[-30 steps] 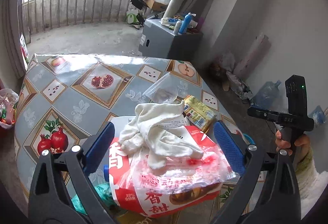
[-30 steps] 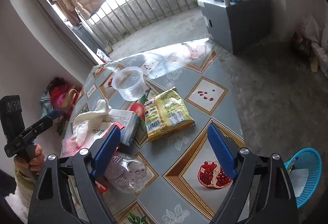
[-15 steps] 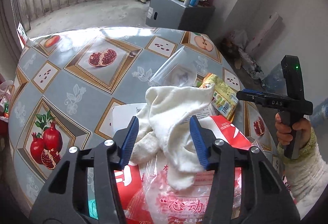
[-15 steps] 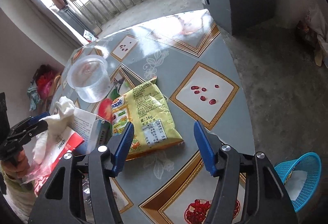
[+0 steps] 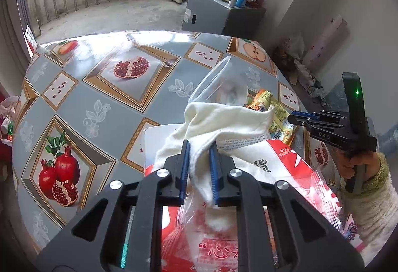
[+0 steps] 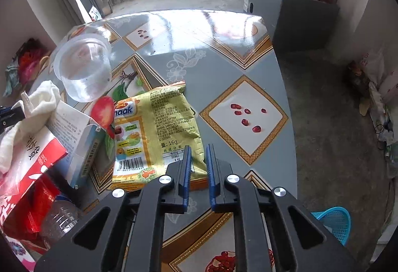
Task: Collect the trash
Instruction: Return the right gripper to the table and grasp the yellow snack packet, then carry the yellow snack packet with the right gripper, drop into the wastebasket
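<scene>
The left gripper [image 5: 199,160] pinches a fold of the crumpled white cloth [image 5: 223,120], its blue-padded jaws having just been closing onto the fabric, which fills the narrow gap between them. The cloth lies heaped on a red-and-white printed plastic bag [image 5: 281,167] at the near edge of the table [image 5: 104,108], which is covered in a grey oilcloth printed with pomegranates. At one o'clock from the cloth a clear plastic cup [image 5: 219,83] lies tipped on its side.

The right gripper [image 6: 198,160] has its jaws drawn in on the near corner of a yellow-green foil snack packet [image 6: 159,130]; they too have just been closing, and the packet's edge sits between the pads. At nine o'clock from the packet rests an open white-and-blue cardboard carton [image 6: 79,142], touching the red bag, with a crushed clear plastic bottle [image 6: 59,219] at seven o'clock. A blue plastic mesh basket [image 6: 333,219] stands on the concrete floor [image 6: 330,137] at four o'clock, well apart from the table.
</scene>
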Tool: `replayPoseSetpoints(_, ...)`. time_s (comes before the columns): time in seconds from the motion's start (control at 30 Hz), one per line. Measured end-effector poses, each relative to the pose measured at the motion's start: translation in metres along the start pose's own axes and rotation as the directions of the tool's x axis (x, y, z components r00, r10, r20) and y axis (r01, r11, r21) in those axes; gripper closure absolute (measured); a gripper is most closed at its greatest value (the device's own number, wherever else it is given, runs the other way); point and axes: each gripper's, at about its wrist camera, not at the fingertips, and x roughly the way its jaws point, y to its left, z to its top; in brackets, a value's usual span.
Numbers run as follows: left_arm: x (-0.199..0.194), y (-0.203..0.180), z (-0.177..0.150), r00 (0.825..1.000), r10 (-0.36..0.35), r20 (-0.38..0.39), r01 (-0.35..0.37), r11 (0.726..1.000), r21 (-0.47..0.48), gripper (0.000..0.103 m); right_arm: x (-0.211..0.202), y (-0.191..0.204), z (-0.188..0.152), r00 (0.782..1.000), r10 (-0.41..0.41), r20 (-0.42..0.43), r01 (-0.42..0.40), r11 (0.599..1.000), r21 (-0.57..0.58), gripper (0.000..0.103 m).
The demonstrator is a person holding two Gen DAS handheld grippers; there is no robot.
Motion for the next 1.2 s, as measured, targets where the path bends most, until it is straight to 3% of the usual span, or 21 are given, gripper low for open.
replayPoseSetpoints(0.23,-0.008,0.003,0.002,0.999,0.004,0.036,-0.004,1.0,-0.01,0.1,-0.005,-0.004,-0.005,1.0,0.011,0.013,-0.011,1.0,0.023,0.098)
replayPoseSetpoints(1.2,-0.068,0.008,0.009,0.977,0.038,0.208,-0.032,0.999,-0.03,0.101,-0.059,-0.01,-0.009,0.992,-0.017,0.128,0.011,0.999,0.045,0.1)
